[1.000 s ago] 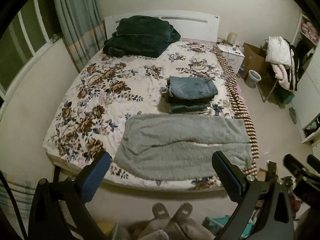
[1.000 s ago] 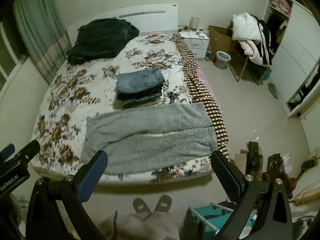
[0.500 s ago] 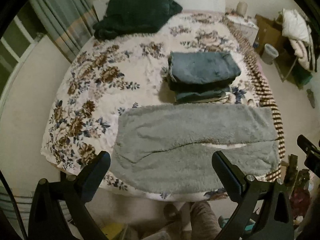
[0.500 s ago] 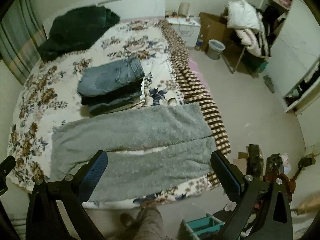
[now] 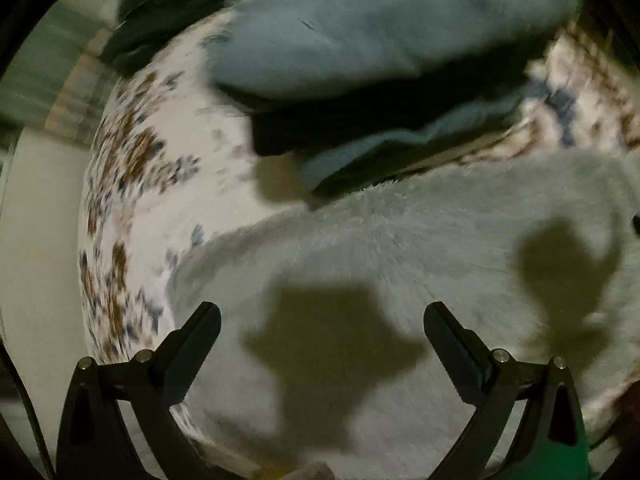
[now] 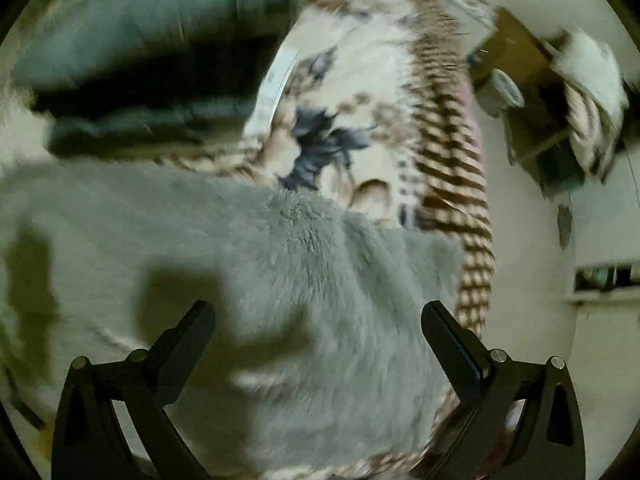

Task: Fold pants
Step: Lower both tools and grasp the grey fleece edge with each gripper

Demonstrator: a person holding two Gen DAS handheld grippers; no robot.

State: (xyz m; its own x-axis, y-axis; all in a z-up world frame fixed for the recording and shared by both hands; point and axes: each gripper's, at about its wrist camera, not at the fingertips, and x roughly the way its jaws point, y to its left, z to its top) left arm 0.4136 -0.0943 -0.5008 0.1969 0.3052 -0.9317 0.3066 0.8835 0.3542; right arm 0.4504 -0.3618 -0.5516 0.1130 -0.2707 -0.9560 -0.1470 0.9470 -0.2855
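Observation:
Grey fuzzy pants [image 5: 400, 248] lie spread flat across the near part of the floral bed. My left gripper [image 5: 322, 320] is open and empty, close above their left half, and its shadow falls on the fabric. The pants fill the lower right wrist view [image 6: 300, 264]. My right gripper [image 6: 318, 318] is open and empty, close above their right end near the bed's edge. Both views are blurred by motion.
A stack of folded blue jeans [image 5: 380, 40] sits just behind the pants, and also shows in the right wrist view [image 6: 140, 40]. The floral bedspread [image 5: 160, 152] lies around them. A checkered blanket edge [image 6: 452, 128] runs down the bed's right side. Floor and clutter [image 6: 520, 80] lie beyond.
Both grippers have dropped down and forward from above the foot of the bed to just over the grey pants. Both stay open.

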